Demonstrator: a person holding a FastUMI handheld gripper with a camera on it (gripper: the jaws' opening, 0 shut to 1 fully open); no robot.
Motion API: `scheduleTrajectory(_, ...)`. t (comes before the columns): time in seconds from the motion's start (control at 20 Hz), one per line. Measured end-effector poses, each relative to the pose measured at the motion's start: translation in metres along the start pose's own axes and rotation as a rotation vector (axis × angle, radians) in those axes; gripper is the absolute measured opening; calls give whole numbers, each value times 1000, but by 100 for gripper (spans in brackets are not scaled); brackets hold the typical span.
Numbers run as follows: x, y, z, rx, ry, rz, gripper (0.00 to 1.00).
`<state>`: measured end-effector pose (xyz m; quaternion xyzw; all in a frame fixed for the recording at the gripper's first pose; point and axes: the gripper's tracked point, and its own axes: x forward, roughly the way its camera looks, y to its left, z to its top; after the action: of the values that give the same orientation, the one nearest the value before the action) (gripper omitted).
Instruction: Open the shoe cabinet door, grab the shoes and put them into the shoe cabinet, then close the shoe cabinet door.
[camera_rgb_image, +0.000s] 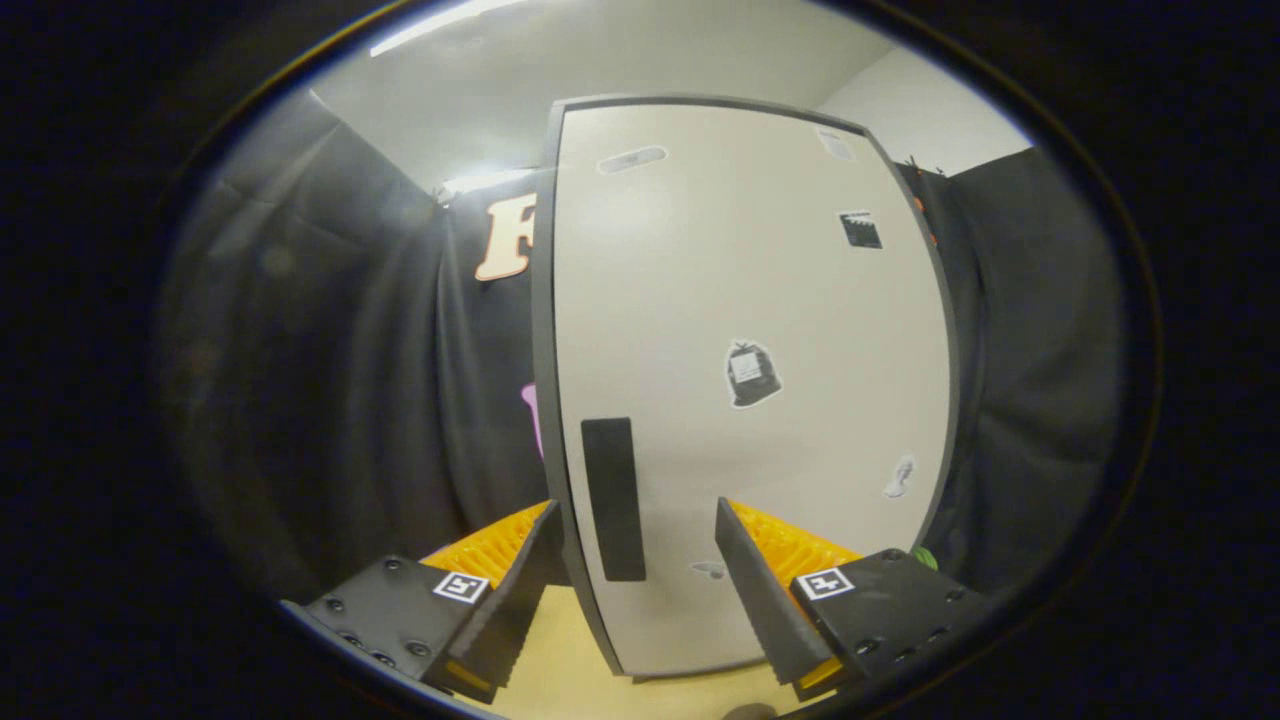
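Black booth curtain (330, 380) hangs off to the left. Gripper (635, 585) has its fingers wide apart, straddling the black rectangular handle (612, 498) at the left edge of the tall, pale, sticker-dotted shoe cabinet door (760, 300), which looks shut.

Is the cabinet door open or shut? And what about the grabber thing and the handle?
shoe cabinet door: shut, stickers on its front.
black handle: untouched, standing upright between the fingers, just ahead of them.
tool: open, fingers spread either side of the handle, pressing on nothing.
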<state>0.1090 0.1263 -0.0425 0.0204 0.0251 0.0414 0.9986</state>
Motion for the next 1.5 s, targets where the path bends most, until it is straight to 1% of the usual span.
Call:
scheduleTrajectory(0.2, 29, 7, -15, 0, 22, -20, 95)
scheduleTrajectory(0.45, 45, 5, -16, 3, 4, -54, 78)
scheduleTrajectory(0.65, 48, 4, -13, -4, -8, -77, 59)
scheduleTrajectory(0.75, 49, 5, -13, -6, -9, -79, 49)
scheduleTrajectory(0.8, 48, 8, -14, -2, 1, -62, 44)
scheduleTrajectory(0.9, 50, 9, -14, -20, -10, -77, 34)
scheduleTrajectory(1.05, 48, 8, -13, -35, -6, -91, 27)
scheduleTrajectory(1.15, 50, 8, -14, -44, 3, -95, 18)
scheduleTrajectory(1.5, 36, 7, -14, -26, 16, -57, 18)
